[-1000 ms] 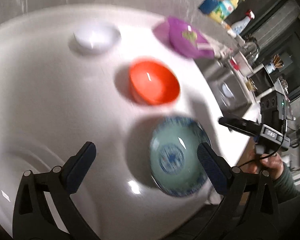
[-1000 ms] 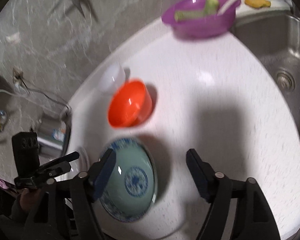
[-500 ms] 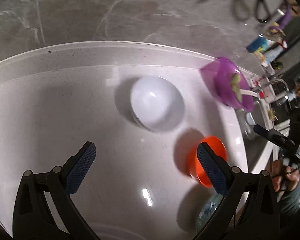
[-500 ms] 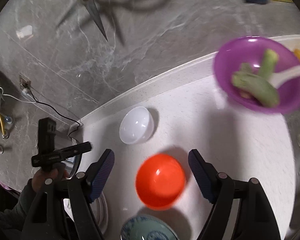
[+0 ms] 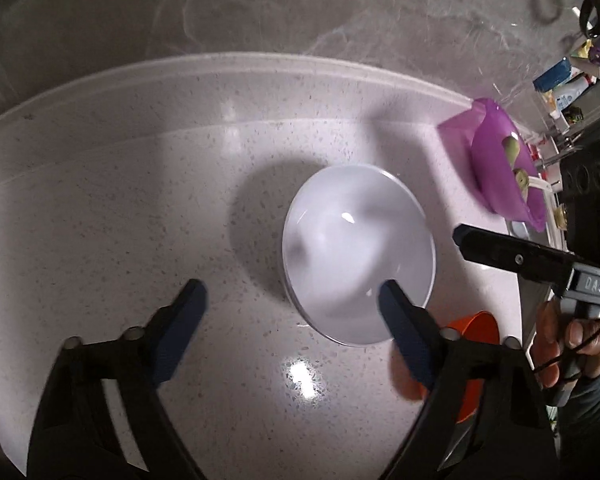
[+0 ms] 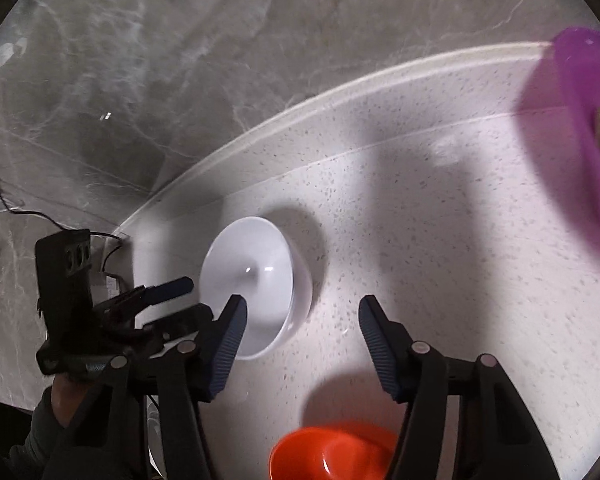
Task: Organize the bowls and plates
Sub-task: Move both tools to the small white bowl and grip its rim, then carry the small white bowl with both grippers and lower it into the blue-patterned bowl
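A white bowl [image 5: 358, 254] [image 6: 252, 280] stands upright on the speckled white counter [image 5: 140, 220]. My left gripper [image 5: 290, 300] straddles its near left rim with one pad over the inside and the other well clear on the counter. Its jaws are closing. My right gripper [image 6: 302, 316] straddles the bowl's right rim in the same way, jaws closing, pads not pressing. An orange bowl [image 6: 328, 456] [image 5: 476, 324] sits nearer, partly hidden. One right gripper finger [image 5: 500, 248] shows in the left wrist view.
A purple bowl [image 5: 500, 168] [image 6: 584, 128] holding green food sits by the counter's back right. A raised lip [image 5: 260, 64] meets the grey marble wall behind. Bottles [image 5: 560, 80] crowd the far right. A hand [image 5: 560, 340] holds the right gripper.
Both grippers swept away from the blue-patterned bowl, past the orange bowl, to the white bowl and came lower. Both pairs of jaws have narrowed. The blue-patterned bowl has dropped out of view.
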`<state>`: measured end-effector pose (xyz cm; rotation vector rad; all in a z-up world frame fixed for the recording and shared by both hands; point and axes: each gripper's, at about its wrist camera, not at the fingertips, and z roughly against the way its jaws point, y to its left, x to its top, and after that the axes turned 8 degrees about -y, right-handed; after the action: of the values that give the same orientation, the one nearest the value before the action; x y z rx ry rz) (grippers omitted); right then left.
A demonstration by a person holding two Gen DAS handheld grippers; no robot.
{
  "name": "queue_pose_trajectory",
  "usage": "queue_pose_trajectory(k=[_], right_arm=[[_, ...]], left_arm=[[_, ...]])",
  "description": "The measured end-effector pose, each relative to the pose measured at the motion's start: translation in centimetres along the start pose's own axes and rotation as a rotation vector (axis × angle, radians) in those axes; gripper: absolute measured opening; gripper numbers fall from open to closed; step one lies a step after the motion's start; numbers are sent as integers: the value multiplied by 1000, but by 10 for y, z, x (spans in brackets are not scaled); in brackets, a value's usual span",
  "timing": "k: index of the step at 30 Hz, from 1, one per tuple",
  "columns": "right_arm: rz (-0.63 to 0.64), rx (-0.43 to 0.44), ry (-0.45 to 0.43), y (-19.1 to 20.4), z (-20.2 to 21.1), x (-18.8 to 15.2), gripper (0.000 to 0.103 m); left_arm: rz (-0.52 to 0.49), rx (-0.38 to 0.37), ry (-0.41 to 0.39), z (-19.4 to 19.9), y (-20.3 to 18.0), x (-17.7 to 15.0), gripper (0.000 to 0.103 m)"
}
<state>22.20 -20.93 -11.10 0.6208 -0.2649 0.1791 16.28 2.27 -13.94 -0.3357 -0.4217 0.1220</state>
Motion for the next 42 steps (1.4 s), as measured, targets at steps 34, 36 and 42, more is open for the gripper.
queue_pose_trajectory(k=[34, 36, 42], right_arm=[[50, -51, 102, 20, -56, 3, 18], [49, -54, 99, 20, -56, 3, 17], [50, -57, 92, 25, -49, 0, 17]], left_arm=[[12, -58, 34, -29, -12, -11, 20], [13, -58, 33, -27, -11, -10, 20], [12, -60, 33, -21, -16, -11, 20]])
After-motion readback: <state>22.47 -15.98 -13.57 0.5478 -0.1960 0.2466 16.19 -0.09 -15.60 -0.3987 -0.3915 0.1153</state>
